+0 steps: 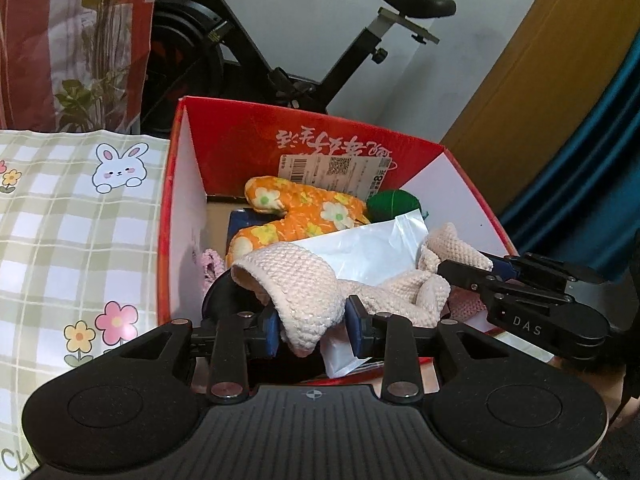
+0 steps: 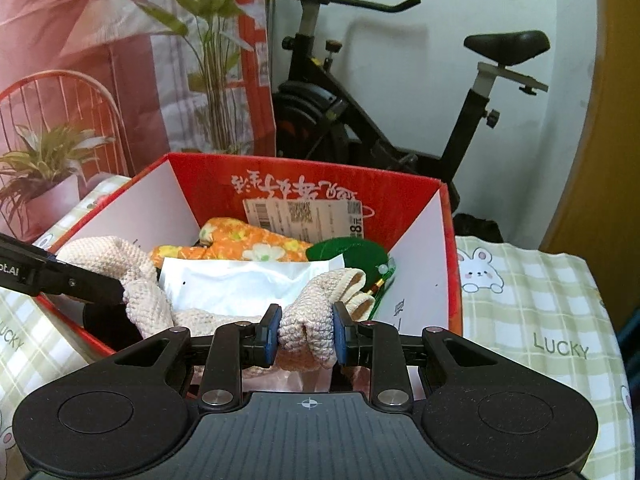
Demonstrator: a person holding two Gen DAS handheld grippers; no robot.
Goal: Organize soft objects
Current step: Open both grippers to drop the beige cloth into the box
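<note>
Pinching one end of a cream crocheted garment (image 1: 304,292), the left gripper (image 1: 314,328) has its blue pads pressed into the knit. The right gripper (image 2: 306,330) is clamped on the other end (image 2: 308,328), so the piece hangs between both above the near rim of a red cardboard box (image 1: 320,136). A white plastic bag (image 1: 368,252) lies in its fold. At twelve o'clock, inside the box, sit an orange floral plush (image 1: 296,216) and a green yarn ball (image 1: 394,204). A checked bunny-print cloth (image 1: 76,216) spreads at nine o'clock.
</note>
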